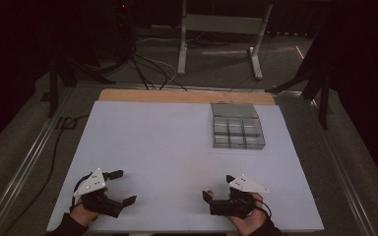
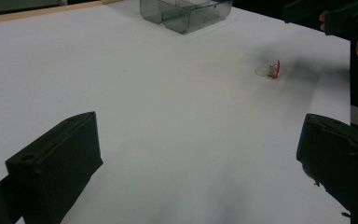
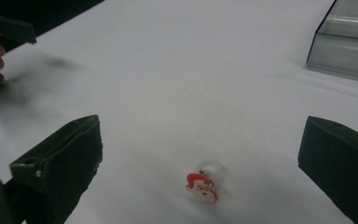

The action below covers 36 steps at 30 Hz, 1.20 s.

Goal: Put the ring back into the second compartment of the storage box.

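Note:
A small clear plastic ring with a red and white Santa face (image 3: 204, 183) lies on the white table (image 1: 167, 142), between the wide-open jaws of my right gripper (image 3: 198, 158) and touching neither. In the left gripper view the Santa ring (image 2: 274, 70) sits far off at the upper right, below the right gripper (image 2: 326, 14). My left gripper (image 2: 198, 154) is open over bare table with nothing between its jaws. From above, the left gripper (image 1: 123, 187) rests near the front left and the right gripper (image 1: 217, 187) near the front right, each held in a hand.
A clear, grey-tinted compartment box (image 1: 237, 127) stands at the back right of the table, seen also as the box (image 2: 186, 11) and the box (image 3: 349, 42). A wooden strip (image 1: 187, 96) runs along the far edge. Beyond it are cables and a metal stand on the floor.

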### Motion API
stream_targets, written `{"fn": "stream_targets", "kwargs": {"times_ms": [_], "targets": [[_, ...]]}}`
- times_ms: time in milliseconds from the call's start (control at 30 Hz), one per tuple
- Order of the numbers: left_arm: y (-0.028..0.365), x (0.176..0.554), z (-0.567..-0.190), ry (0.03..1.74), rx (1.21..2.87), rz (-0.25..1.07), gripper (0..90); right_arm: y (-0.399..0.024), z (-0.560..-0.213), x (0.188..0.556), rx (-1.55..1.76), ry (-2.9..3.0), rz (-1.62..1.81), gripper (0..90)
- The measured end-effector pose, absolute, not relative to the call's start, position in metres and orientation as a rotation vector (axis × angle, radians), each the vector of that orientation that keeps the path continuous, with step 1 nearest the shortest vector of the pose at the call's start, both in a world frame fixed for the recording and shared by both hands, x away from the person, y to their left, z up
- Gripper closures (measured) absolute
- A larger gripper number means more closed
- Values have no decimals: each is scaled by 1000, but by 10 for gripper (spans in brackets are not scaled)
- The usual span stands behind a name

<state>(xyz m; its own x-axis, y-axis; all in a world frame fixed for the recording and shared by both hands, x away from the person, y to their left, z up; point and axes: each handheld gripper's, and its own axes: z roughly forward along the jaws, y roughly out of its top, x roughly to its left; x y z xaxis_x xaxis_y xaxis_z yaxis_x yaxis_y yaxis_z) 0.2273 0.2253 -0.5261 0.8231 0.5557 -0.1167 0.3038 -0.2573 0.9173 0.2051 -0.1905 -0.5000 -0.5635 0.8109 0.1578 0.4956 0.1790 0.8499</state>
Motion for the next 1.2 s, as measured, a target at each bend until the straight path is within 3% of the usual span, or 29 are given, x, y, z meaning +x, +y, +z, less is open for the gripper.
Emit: {"fn": "stream_targets", "kwargs": {"times_ms": [567, 1200], "targets": [[225, 227, -526, 648, 1862, 269, 2, -177, -514, 203, 1213, 2231, 1184, 58], [225, 227, -526, 646, 1866, 270, 2, -172, -522, 207, 1228, 2298, 1026, 267]]}}
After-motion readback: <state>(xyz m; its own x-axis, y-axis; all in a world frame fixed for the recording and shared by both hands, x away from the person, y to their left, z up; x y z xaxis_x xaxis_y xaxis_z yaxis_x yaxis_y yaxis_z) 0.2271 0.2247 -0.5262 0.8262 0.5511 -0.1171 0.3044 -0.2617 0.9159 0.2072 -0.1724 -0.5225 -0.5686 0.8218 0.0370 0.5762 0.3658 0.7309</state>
